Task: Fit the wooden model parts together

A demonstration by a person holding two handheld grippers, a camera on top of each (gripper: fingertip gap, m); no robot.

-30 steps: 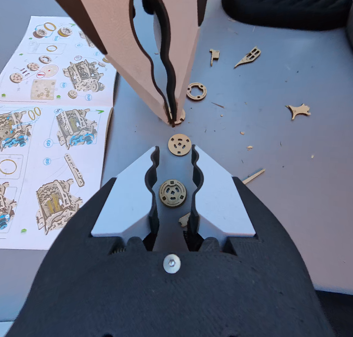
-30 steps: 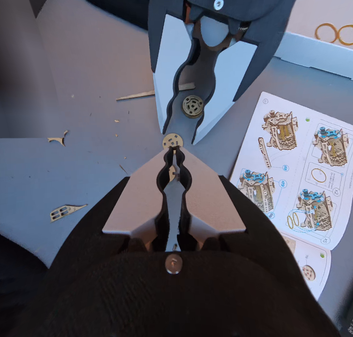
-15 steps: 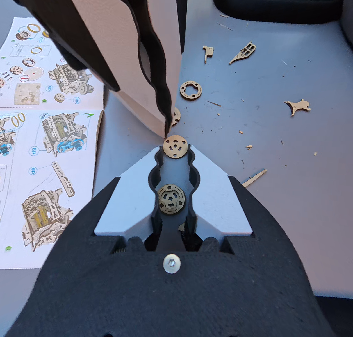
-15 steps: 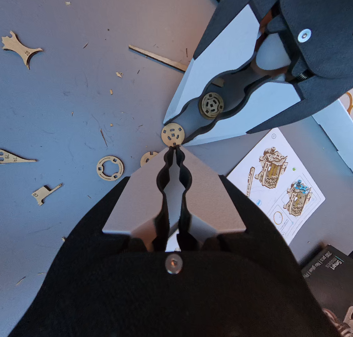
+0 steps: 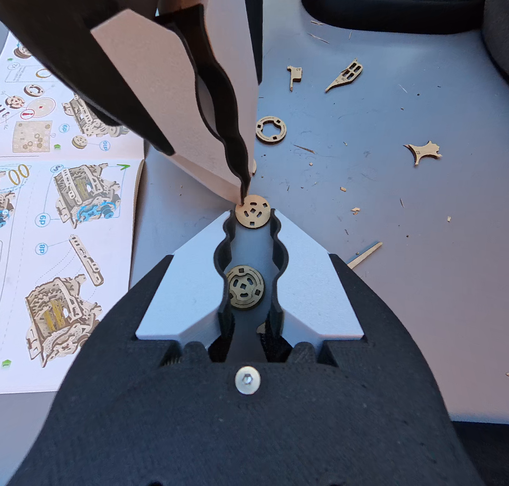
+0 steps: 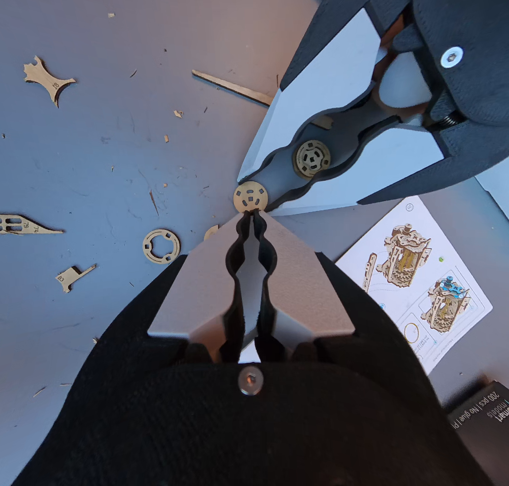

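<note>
Left gripper (image 5: 252,215) is spread, its two fingers flanking a light wooden disc (image 5: 252,211) at the tips, centre of frame in left wrist view. Disc lies flat on the grey table (image 5: 385,293), face up w/ small square and curved cut-outs; being round it has no long axis to speak of. Can't tell whether the fingertips actually touch its rim or just sit beside it.

Right gripper (image 6: 252,211) is pressed nearly together, tips narrowed to a slit & meeting the near edge of the same disc (image 6: 250,197), just above frame centre in right wrist view. In left wrist view it comes down from upper left, tip on the disc's upper-left edge. Whether it pinches the rim or only presses on it: can't tell.

A darker, thicker grooved disc (image 5: 244,289) lies flat farther back btwn the left gripper's fingers, in their wide hollow; seen upper right of centre in right wrist view (image 6: 312,159).

Loose parts on table: ring w/ notches (image 6: 161,246) left of centre, a thin strip (image 6: 234,87) running upper left to lower right, a pointed windowed piece (image 5: 344,75) w/ tip toward lower left. Instruction sheet (image 5: 55,225) fills left side of left wrist view.
</note>
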